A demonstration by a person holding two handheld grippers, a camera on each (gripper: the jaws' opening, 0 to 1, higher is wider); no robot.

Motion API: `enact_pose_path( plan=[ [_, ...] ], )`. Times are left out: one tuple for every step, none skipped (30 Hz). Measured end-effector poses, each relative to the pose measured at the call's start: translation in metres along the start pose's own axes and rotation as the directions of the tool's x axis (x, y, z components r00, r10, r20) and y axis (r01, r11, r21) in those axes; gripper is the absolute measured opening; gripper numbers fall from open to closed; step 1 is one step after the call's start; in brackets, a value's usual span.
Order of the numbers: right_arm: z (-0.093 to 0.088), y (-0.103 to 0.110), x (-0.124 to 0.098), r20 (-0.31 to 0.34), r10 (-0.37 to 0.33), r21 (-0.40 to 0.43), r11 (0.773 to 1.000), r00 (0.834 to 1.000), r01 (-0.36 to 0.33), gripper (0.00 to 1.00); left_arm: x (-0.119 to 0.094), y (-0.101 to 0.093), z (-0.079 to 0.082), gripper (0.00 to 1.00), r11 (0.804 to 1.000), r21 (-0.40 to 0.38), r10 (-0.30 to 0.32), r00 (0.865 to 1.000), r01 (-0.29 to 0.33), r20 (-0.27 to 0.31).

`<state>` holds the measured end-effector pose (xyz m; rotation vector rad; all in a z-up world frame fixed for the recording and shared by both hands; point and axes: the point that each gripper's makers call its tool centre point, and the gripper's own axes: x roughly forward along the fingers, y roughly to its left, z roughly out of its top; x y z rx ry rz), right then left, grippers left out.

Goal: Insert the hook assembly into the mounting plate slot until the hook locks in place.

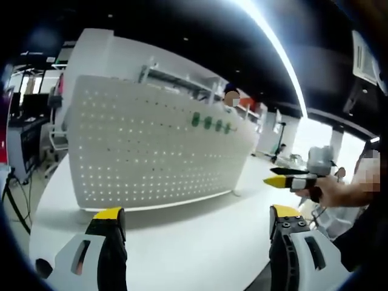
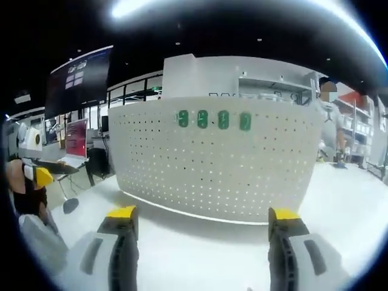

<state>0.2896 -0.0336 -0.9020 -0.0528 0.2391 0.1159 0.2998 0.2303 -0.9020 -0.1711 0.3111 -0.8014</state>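
Note:
A white pegboard mounting plate (image 1: pixel 151 145) stands upright on the white table (image 1: pixel 200 242). Several green hooks (image 1: pixel 209 123) sit in a row near its top edge. My left gripper (image 1: pixel 197 217) is open in front of the plate, well short of it, with nothing between its yellow-tipped jaws. In the right gripper view the same plate (image 2: pixel 218 163) faces me with the green hooks (image 2: pixel 212 119) along its top. My right gripper (image 2: pixel 202 213) is open and empty, also short of the plate. The right gripper (image 1: pixel 288 180) also enters the left gripper view from the right, held by a hand.
A person (image 2: pixel 330 121) stands behind the plate beside shelving. A red screen (image 2: pixel 76 137) and desks lie off the table's left side. The left gripper (image 2: pixel 39 177), in a hand, shows at the left edge. The table's front edge (image 1: pixel 36 212) curves away at left.

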Motion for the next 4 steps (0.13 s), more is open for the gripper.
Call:
enact_pose_path(
  plan=[
    [-0.0002, 0.0015, -0.002, 0.001, 0.002, -0.004, 1.0, 1.0, -0.002, 0.86, -0.0007, -0.0006, 0.0001, 1.0, 1.0, 0.001, 0.001, 1.0, -0.001, 0.002],
    [-0.0005, 0.0023, -0.0033, 0.001, 0.003, -0.007, 1.0, 1.0, -0.003, 0.87, -0.0012, -0.0011, 0.0003, 1.0, 1.0, 0.001, 0.0, 1.0, 0.0, 0.003],
    [-0.0007, 0.0027, -0.0045, 0.001, 0.003, -0.007, 1.0, 1.0, -0.003, 0.88, -0.0017, -0.0014, 0.0004, 1.0, 1.0, 0.002, 0.001, 1.0, -0.001, 0.004],
    [-0.0009, 0.0032, -0.0067, 0.002, 0.002, -0.004, 1.0, 1.0, -0.002, 0.88, -0.0021, -0.0016, 0.0005, 1.0, 1.0, 0.003, 0.001, 1.0, -0.001, 0.005]
  ],
)
